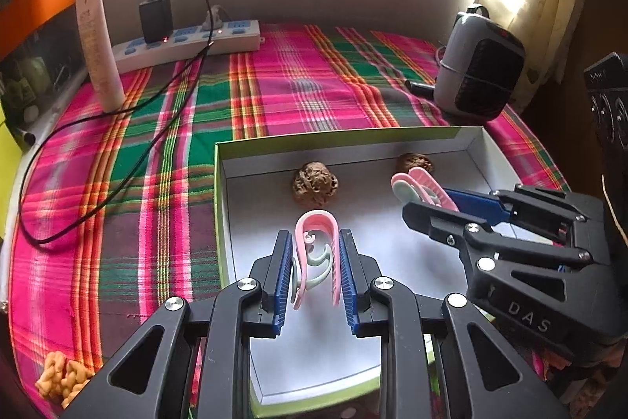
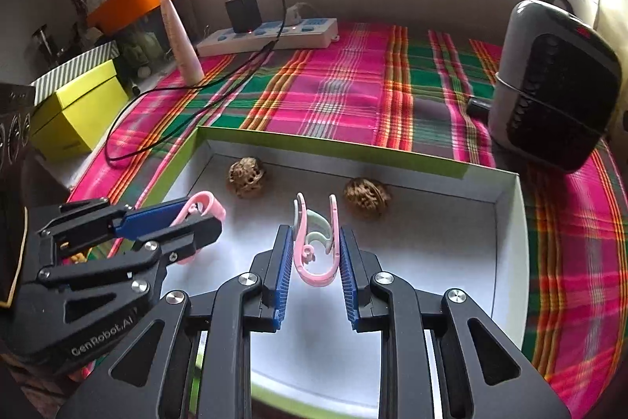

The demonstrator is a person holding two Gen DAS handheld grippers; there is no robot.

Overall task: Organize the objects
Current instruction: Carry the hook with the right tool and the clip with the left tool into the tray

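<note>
I've got a pink clip (image 1: 316, 254) pinched in my left gripper (image 1: 316, 273) and another pink clip (image 2: 316, 242) in the right gripper (image 2: 316, 269) (both long-axis forward), hovering over the white box (image 1: 477, 144), two walnuts (image 1: 315, 183) lying just ahead.

The left hand-held gripper (image 1: 316, 262) points forward and slightly down, its two blue ribbed pads (image 1: 282, 273) set upright and parallel, pressed against the sides of a pink clip (image 1: 316, 234) held between them. The right hand-held gripper (image 2: 317, 258) has the same pose, its blue pads (image 2: 283, 269) closed on a second pink clip (image 2: 314, 242). The two hand-held grippers sit side by side, near each other but apart, each angled a little inward, so that each shows from the side in the other's view. Black linkage arms spread back from both sets of fingers.
</note>
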